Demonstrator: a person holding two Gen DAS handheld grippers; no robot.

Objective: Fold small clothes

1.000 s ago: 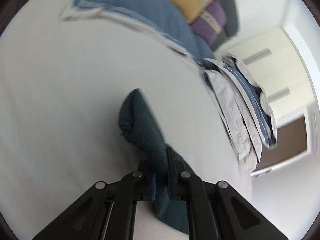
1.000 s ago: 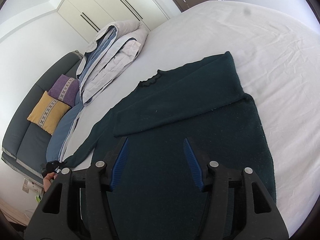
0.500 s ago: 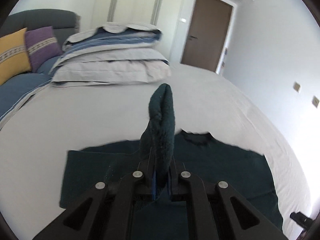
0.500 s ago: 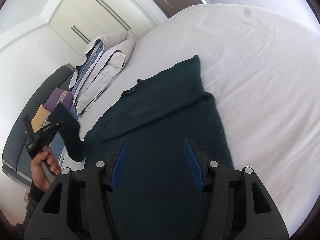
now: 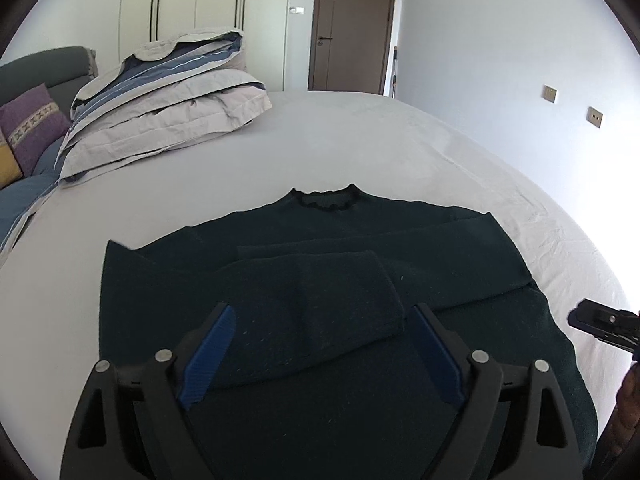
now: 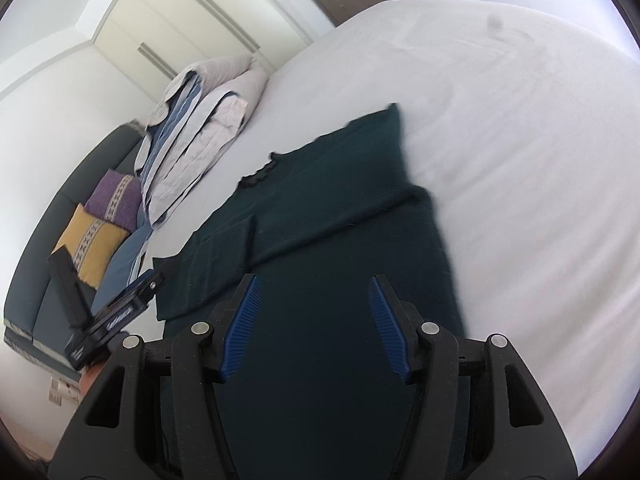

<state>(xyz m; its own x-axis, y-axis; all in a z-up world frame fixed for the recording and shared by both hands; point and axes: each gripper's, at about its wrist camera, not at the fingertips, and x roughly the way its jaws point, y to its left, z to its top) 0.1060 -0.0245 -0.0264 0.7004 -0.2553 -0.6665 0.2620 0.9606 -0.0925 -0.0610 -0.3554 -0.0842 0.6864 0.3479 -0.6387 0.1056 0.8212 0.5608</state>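
A dark green sweater [image 5: 420, 240] lies flat on the white bed sheet [image 5: 360, 140], frilled collar at the far side. Both sleeves are folded across its chest. The left sleeve [image 5: 316, 280] rests on top, its cuff end just ahead of my left gripper [image 5: 322, 316]. That gripper's jaws are opening wide and the blue pads [image 5: 208, 354] touch nothing. In the right wrist view my right gripper [image 6: 314, 320] hovers open over the sweater's [image 6: 320, 200] lower body with nothing between its fingers. The left gripper [image 6: 116, 312] shows at the left edge there.
A stack of folded grey and blue bedding [image 5: 160, 96] sits at the bed's far left. Behind it is a grey sofa with a purple cushion [image 5: 28, 128]. A brown door [image 5: 352, 24] and white wardrobes stand at the far wall. Bare sheet surrounds the sweater.
My left gripper swung the gripped sleeve over onto the sweater's chest, rolled upright, then opened and let it go. The right gripper has shifted slightly over the sweater.
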